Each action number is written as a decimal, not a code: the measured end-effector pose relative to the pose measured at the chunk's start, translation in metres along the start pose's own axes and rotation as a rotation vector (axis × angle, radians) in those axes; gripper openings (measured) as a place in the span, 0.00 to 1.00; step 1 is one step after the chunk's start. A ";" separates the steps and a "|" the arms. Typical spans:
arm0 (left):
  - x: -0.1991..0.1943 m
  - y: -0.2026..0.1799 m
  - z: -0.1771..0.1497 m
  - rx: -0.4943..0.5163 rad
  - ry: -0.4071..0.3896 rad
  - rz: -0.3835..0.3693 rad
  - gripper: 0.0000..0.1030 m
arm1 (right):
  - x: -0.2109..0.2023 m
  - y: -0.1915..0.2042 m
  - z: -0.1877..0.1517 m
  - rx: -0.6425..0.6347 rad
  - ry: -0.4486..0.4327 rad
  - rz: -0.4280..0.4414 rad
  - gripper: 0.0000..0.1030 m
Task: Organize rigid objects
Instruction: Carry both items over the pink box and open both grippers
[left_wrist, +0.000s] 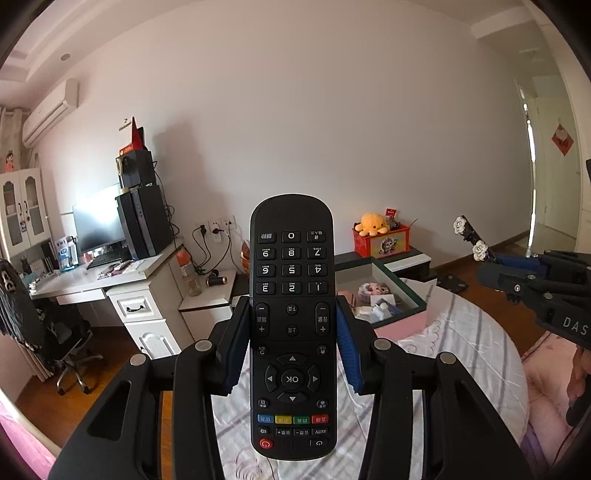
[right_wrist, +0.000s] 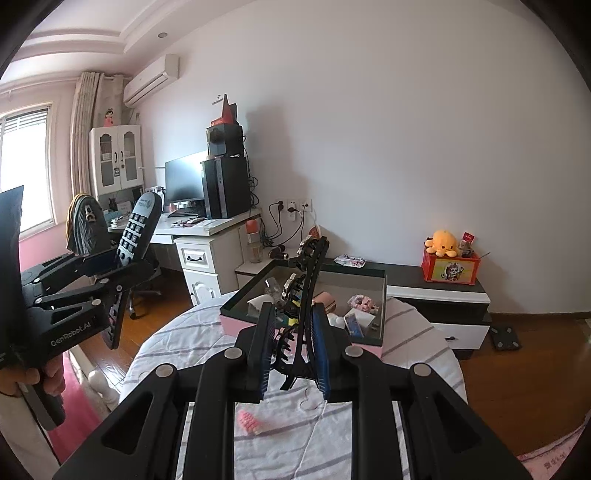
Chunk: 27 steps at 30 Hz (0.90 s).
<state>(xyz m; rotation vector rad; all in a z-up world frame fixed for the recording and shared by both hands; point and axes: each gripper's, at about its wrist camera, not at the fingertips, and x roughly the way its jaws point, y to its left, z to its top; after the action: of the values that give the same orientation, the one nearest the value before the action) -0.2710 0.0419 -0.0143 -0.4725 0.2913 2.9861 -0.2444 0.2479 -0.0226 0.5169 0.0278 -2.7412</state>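
My left gripper (left_wrist: 291, 310) is shut on a black remote control (left_wrist: 291, 258), held upright above the bed with its buttons facing the camera. The remote (right_wrist: 138, 229) and left gripper (right_wrist: 110, 266) also show at the left of the right wrist view. My right gripper (right_wrist: 293, 314) is shut on a black hair clip (right_wrist: 308, 288) with white flower decorations, held edge-on. That clip (left_wrist: 474, 240) and right gripper (left_wrist: 532, 277) show at the right of the left wrist view. Ahead lies an open dark-rimmed box (right_wrist: 384, 291) with pink sides, holding small items.
The box rests on a bed with a striped sheet (right_wrist: 207, 332). A pink bumpy item (right_wrist: 249, 421) lies on the sheet. Behind are a low black-and-white cabinet (right_wrist: 443, 299) with a red box and orange plush (right_wrist: 443, 242), and a desk (right_wrist: 207, 229) with a monitor and computer tower.
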 end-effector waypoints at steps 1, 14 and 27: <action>0.006 -0.001 0.003 0.004 0.003 -0.003 0.43 | 0.005 -0.002 0.002 -0.003 0.002 -0.003 0.20; 0.124 -0.019 0.022 0.048 0.084 -0.057 0.43 | 0.090 -0.044 0.019 -0.008 0.061 -0.014 0.20; 0.241 -0.039 -0.005 0.052 0.205 -0.099 0.43 | 0.208 -0.082 -0.007 0.010 0.203 -0.022 0.20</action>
<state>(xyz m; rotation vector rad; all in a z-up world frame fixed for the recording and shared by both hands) -0.4923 0.0967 -0.1021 -0.7650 0.3503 2.8300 -0.4518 0.2561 -0.1073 0.8005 0.0711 -2.7003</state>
